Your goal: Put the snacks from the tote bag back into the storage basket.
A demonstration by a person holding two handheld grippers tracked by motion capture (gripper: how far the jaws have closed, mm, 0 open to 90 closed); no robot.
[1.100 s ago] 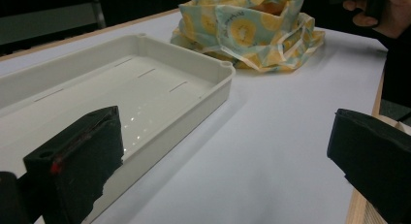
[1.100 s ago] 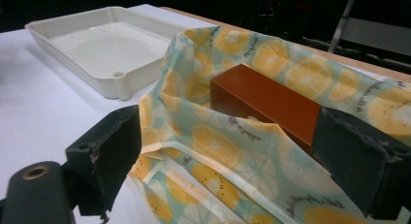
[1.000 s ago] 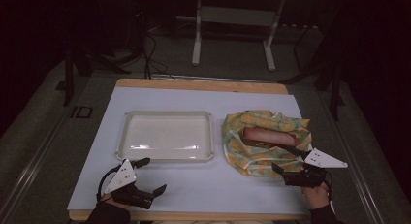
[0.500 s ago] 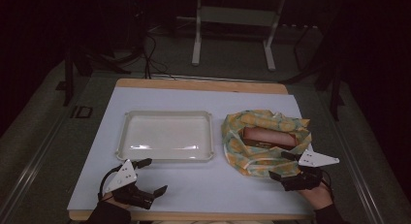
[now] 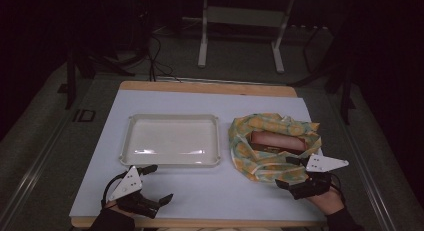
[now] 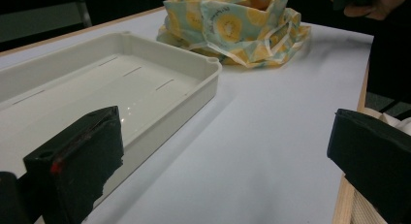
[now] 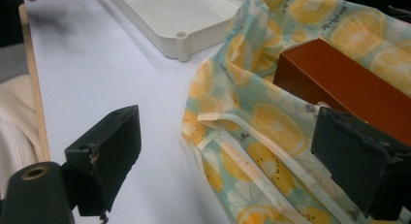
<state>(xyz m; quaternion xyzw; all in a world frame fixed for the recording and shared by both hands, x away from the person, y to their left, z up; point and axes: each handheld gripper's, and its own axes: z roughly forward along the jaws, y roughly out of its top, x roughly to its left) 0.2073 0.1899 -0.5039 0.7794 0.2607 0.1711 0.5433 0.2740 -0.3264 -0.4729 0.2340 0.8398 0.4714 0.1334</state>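
- A lemon-print cloth bag (image 5: 272,148) lies crumpled open near the table's (image 5: 200,191) right edge, a brown box (image 5: 276,141) resting inside it.
- The right gripper (image 5: 295,172), jaws apart, sits at the bag's front edge; the right gripper view shows the bag's white strap (image 7: 261,141) lying loose.
- The left gripper (image 5: 154,183), jaws apart, holds nothing at the front left corner, just before the white tray (image 5: 172,141).
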